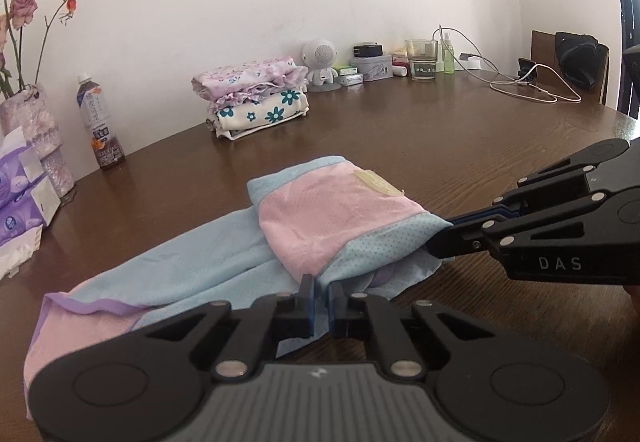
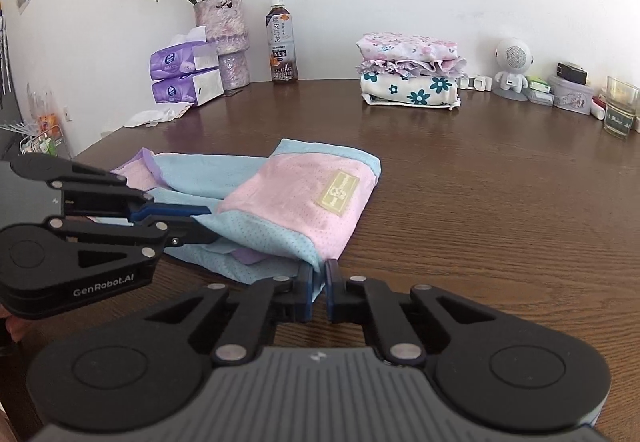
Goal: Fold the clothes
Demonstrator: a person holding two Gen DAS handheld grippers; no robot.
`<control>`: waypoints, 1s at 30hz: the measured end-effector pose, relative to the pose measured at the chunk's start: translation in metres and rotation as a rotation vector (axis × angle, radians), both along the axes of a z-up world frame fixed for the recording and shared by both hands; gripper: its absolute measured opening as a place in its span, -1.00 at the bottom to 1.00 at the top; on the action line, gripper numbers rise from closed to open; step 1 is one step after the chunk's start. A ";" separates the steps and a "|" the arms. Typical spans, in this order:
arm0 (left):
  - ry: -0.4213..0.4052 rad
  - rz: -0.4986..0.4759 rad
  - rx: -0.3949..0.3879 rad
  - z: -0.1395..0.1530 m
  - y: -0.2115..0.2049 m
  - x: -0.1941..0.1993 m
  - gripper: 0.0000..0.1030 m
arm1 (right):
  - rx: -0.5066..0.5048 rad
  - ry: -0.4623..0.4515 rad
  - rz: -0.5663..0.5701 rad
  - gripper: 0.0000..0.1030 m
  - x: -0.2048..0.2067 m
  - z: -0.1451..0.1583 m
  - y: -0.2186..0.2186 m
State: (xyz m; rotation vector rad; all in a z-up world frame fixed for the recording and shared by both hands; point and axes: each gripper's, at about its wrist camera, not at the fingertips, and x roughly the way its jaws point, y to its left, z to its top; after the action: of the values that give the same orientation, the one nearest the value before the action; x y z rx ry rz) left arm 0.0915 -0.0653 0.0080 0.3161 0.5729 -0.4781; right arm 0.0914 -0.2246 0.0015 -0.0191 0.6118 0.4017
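A pink and light-blue mesh garment (image 1: 332, 214) (image 2: 296, 198) with lilac trim and a yellow patch lies on the brown wooden table (image 1: 460, 138) (image 2: 480, 202). Its top part is doubled over the rest. My left gripper (image 1: 322, 298) (image 2: 210, 224) is shut on the blue hem at the near edge of the folded part. My right gripper (image 1: 434, 242) (image 2: 319, 282) is shut on the same hem at its right corner. The two grippers sit close together along that edge, just above the tabletop.
A stack of folded floral clothes (image 1: 256, 98) (image 2: 412, 78) sits at the back of the table. A tea bottle (image 1: 100, 122) (image 2: 282, 42), a vase of roses (image 2: 222, 38) and tissue packs (image 2: 186, 78) stand far left. A small robot speaker (image 2: 512, 66), a glass (image 2: 620, 106) and cables (image 1: 528, 86) are far right.
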 end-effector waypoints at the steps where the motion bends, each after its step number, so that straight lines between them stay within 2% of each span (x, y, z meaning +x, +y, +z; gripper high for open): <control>1: 0.004 0.001 -0.002 0.000 -0.001 -0.001 -0.85 | 0.004 0.000 0.006 -0.89 -0.001 0.000 0.000; 3: -0.002 0.008 -0.010 0.003 -0.001 -0.004 -0.75 | 0.008 -0.001 0.015 -0.88 -0.002 0.000 0.002; 5: -0.008 0.003 -0.019 0.005 -0.002 -0.005 -0.74 | 0.011 0.000 0.018 -0.85 -0.002 0.000 0.003; 8: 0.006 0.012 -0.033 0.004 0.002 -0.004 -0.84 | 0.018 0.006 0.016 -0.86 -0.001 -0.001 0.000; 10: 0.025 0.020 -0.052 0.004 0.008 -0.004 -0.75 | 0.017 0.010 0.020 -0.86 -0.002 -0.001 -0.001; 11: 0.042 0.025 -0.073 0.006 0.012 -0.005 -0.46 | 0.018 0.013 0.024 -0.86 -0.004 0.000 -0.002; 12: 0.060 0.028 -0.102 0.008 0.017 -0.006 0.00 | 0.026 0.026 0.033 -0.82 -0.005 0.001 -0.004; 13: 0.075 0.028 -0.151 0.011 0.024 -0.006 0.18 | 0.050 0.039 0.042 -0.80 -0.007 0.003 -0.008; 14: 0.085 0.029 -0.199 0.016 0.029 -0.006 0.37 | 0.075 0.052 0.051 -0.65 -0.008 0.006 -0.012; 15: 0.091 0.034 -0.246 0.021 0.032 -0.004 0.44 | 0.117 0.054 0.042 -0.32 -0.007 0.008 -0.019; 16: 0.098 0.039 -0.294 0.027 0.036 -0.001 0.49 | 0.159 0.056 0.033 -0.14 -0.006 0.011 -0.025; 17: 0.105 0.045 -0.334 0.032 0.039 0.002 0.63 | 0.201 0.058 0.024 0.10 -0.005 0.014 -0.031; 18: 0.115 0.056 -0.355 0.036 0.039 0.010 0.69 | 0.242 0.060 0.015 0.11 -0.004 0.016 -0.037; 21: 0.144 0.097 -0.364 0.039 0.031 0.031 0.68 | 0.309 0.071 -0.007 0.10 0.017 0.022 -0.043; 25: 0.182 0.107 -0.368 0.032 0.027 0.040 0.63 | 0.265 0.083 -0.045 0.04 0.042 0.018 -0.034; 27: 0.202 0.108 -0.371 0.028 0.026 0.042 0.49 | 0.271 0.113 -0.045 -0.15 0.048 0.011 -0.031; 28: 0.211 0.109 -0.373 0.026 0.026 0.044 0.44 | 0.273 0.125 -0.046 -0.15 0.049 0.007 -0.030; 30: 0.230 0.109 -0.376 0.021 0.025 0.046 0.04 | 0.281 0.142 -0.048 -0.18 0.051 0.002 -0.029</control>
State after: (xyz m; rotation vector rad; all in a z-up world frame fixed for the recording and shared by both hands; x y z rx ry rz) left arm 0.1377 -0.0405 0.0291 -0.1303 0.7056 -0.5086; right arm 0.1425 -0.2535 0.0037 0.2940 0.6893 0.4425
